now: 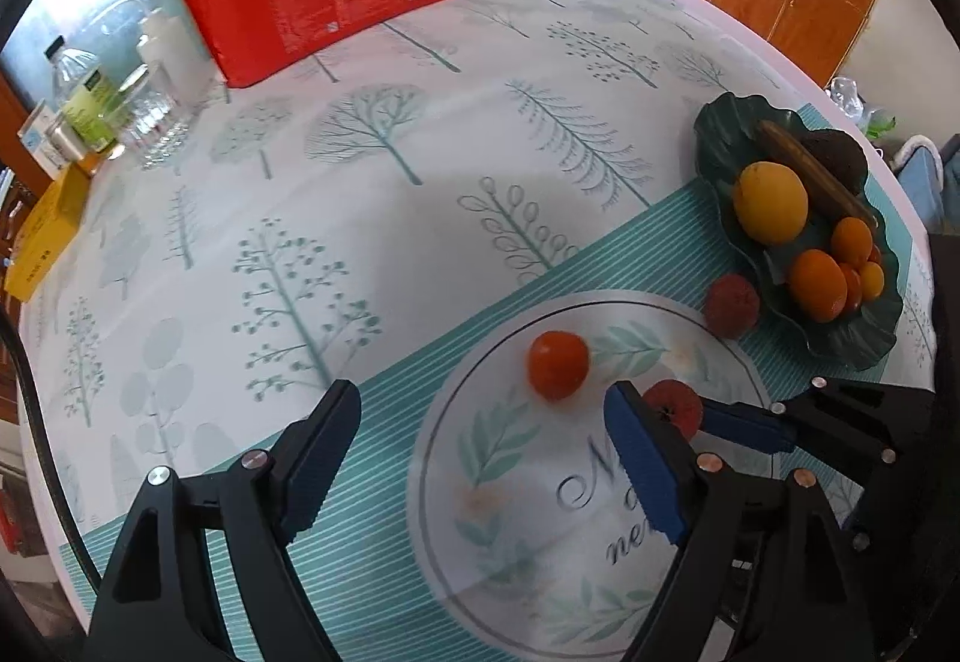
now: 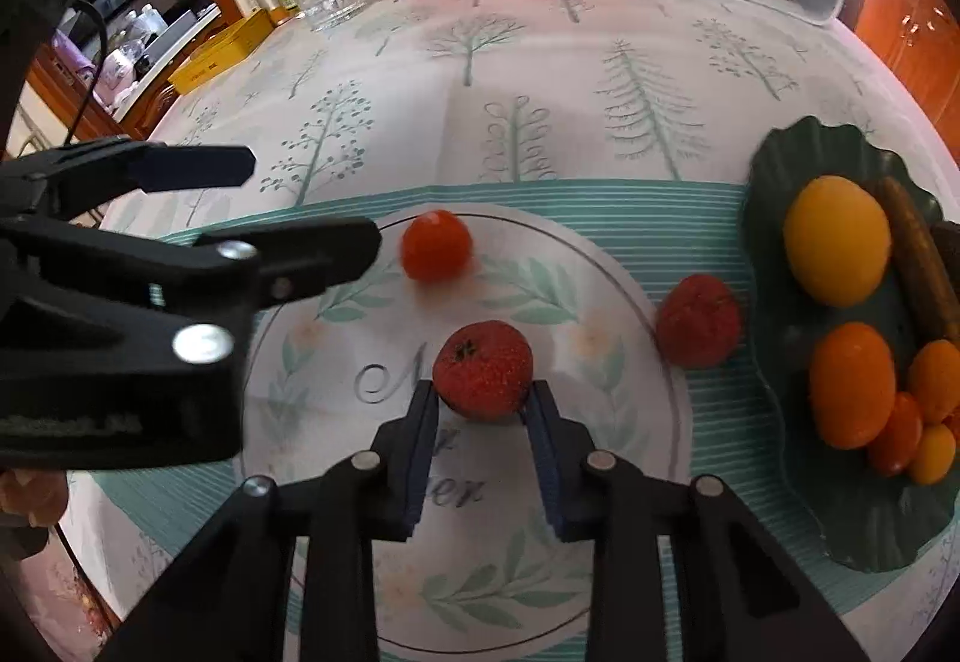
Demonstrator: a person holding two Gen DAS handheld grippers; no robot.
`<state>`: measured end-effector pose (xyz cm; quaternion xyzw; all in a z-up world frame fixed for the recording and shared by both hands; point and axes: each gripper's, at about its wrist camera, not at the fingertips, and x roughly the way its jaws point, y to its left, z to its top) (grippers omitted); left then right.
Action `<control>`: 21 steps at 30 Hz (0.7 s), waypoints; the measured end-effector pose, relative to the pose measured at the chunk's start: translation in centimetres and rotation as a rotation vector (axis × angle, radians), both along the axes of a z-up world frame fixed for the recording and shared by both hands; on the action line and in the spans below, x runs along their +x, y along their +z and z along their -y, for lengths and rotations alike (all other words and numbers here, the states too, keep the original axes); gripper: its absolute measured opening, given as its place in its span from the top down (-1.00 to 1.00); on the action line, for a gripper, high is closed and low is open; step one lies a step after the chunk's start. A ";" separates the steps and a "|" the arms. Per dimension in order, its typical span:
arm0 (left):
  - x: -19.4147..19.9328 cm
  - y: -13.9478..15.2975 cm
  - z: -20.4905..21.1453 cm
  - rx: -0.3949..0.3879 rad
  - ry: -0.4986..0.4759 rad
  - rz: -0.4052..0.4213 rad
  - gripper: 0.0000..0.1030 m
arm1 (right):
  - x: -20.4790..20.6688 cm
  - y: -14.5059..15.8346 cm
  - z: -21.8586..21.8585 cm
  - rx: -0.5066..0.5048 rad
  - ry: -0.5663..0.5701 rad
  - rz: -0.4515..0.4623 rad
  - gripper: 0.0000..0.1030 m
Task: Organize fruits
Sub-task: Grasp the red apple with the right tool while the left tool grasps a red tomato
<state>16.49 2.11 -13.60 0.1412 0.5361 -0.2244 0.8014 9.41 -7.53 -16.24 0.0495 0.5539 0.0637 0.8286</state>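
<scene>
Right gripper (image 2: 483, 404) nearer – fingers astride strawberry (image 2: 483, 369), narrow, not clamped – left gripper (image 1: 480, 458) wide, empty

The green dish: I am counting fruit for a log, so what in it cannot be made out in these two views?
- Right wrist view: green dish, its right side is cut off by the frame edge, hiding a dark item.
- Both views: small orange fruits overlap, so the count is uncertain.
- Left wrist view: strawberry is partly hidden by a left gripper finger.
</scene>
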 end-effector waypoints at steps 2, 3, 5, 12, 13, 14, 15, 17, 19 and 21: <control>0.3 -0.7 0.6 -0.011 0.005 -0.015 -0.44 | -0.4 0.0 0.8 0.004 -0.018 -0.005 0.42; 0.6 -1.2 0.8 -0.018 0.011 -0.032 -0.40 | -0.6 0.0 1.2 0.004 -0.025 -0.008 0.42; 0.9 -2.0 1.2 -0.027 0.022 -0.060 -0.25 | -1.1 0.1 1.8 0.000 -0.037 -0.012 0.42; 0.9 -3.7 2.8 -0.032 0.025 -0.098 0.15 | -2.3 0.3 3.7 0.008 -0.078 -0.016 0.42; 0.9 -3.7 2.9 -0.032 0.028 -0.099 0.29 | -2.4 0.4 4.0 0.010 -0.084 -0.014 0.42; 0.9 -3.8 3.0 -0.033 0.031 -0.101 0.41 | -2.5 0.4 4.1 0.011 -0.087 -0.012 0.42; 0.9 -3.8 2.9 -0.038 0.036 -0.099 0.46 | -2.6 0.5 4.3 0.012 -0.090 -0.009 0.42; 0.7 -3.7 2.9 -0.041 0.043 -0.098 0.50 | -2.7 0.6 4.5 0.014 -0.092 -0.006 0.42; 0.5 -3.7 2.9 -0.039 0.051 -0.096 0.51 | -2.9 0.7 4.7 0.015 -0.095 -0.003 0.42; 0.0 -3.5 2.8 -0.038 0.053 -0.095 0.51 | -3.3 0.9 4.9 0.018 -0.095 -0.002 0.42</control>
